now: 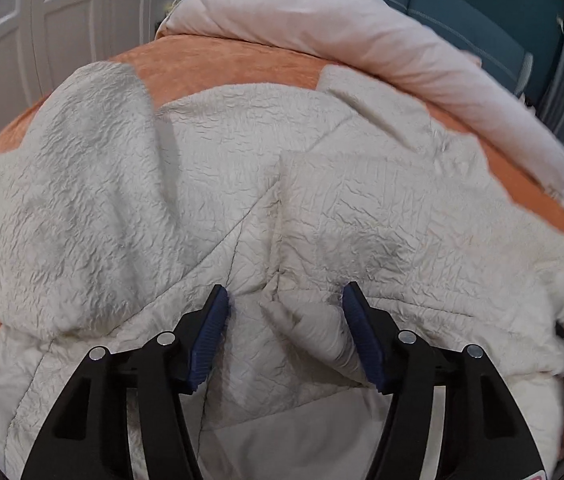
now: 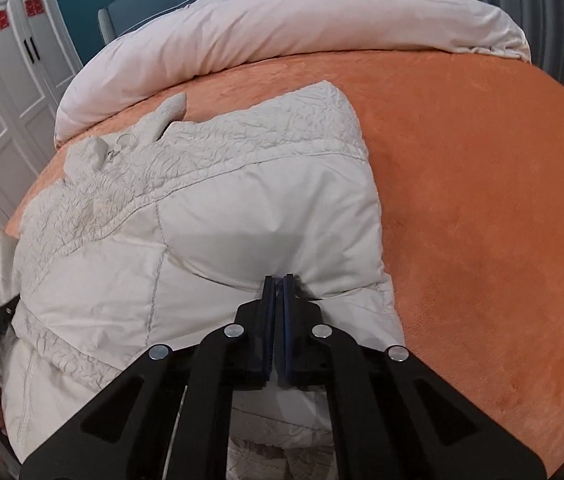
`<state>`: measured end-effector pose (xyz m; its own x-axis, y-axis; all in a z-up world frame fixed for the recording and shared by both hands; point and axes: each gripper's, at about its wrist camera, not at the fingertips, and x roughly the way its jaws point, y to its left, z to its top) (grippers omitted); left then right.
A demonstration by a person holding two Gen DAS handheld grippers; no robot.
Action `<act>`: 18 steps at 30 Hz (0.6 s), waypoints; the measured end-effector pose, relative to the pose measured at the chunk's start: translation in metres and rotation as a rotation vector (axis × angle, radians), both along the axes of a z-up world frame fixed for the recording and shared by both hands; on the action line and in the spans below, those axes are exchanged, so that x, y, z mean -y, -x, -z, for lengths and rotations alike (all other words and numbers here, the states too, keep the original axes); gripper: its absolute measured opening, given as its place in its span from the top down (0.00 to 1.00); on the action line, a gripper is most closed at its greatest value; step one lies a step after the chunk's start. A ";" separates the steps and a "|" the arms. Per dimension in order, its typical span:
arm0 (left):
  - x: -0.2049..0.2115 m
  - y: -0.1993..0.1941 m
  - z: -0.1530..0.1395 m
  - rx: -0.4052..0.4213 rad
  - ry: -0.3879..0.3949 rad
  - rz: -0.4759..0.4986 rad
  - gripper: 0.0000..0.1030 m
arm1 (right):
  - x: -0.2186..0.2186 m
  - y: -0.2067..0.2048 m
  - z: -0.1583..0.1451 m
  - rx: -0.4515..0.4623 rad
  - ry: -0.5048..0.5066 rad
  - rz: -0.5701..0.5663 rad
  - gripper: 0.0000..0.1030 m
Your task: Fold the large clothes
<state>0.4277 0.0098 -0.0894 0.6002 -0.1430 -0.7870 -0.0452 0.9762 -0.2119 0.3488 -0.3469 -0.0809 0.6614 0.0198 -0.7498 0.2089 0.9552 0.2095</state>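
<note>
The right hand-held gripper (image 2: 278,280) is clamped on a pinch of the smooth panel near the edge of the cream quilted jacket (image 2: 210,220), while the left hand-held gripper (image 1: 283,300) has its fingers apart, straddling a ridge of the same jacket's crinkled fabric without closing on it. The jacket lies spread on the orange bedspread (image 2: 481,200) (a pale duvet (image 2: 282,28) is bunched at the far end), so this looks like the grasp before a fold. Next, the left likely needs to close so both can lift and carry the fabric over together.
</note>
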 end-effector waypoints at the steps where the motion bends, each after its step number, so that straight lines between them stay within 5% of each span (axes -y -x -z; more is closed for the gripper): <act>1: -0.010 0.008 -0.006 -0.008 0.034 -0.013 0.42 | -0.001 0.004 -0.006 -0.010 0.016 0.016 0.96; 5: -0.077 0.051 -0.044 0.037 0.170 -0.084 0.26 | -0.024 0.057 -0.042 0.050 0.040 -0.045 0.85; 7: -0.133 0.074 -0.060 0.087 0.186 -0.181 0.16 | -0.055 0.090 -0.050 0.058 0.056 -0.126 0.69; 9: -0.195 0.090 -0.066 0.095 0.183 -0.302 0.16 | -0.090 0.122 -0.050 0.052 0.032 -0.211 0.67; 15: -0.365 0.116 -0.041 0.032 0.227 -0.676 0.16 | -0.162 0.168 -0.043 0.054 -0.029 -0.299 0.61; 18: -0.412 0.117 -0.016 -0.024 0.299 -0.779 0.16 | -0.179 0.171 -0.029 0.024 -0.045 -0.289 0.52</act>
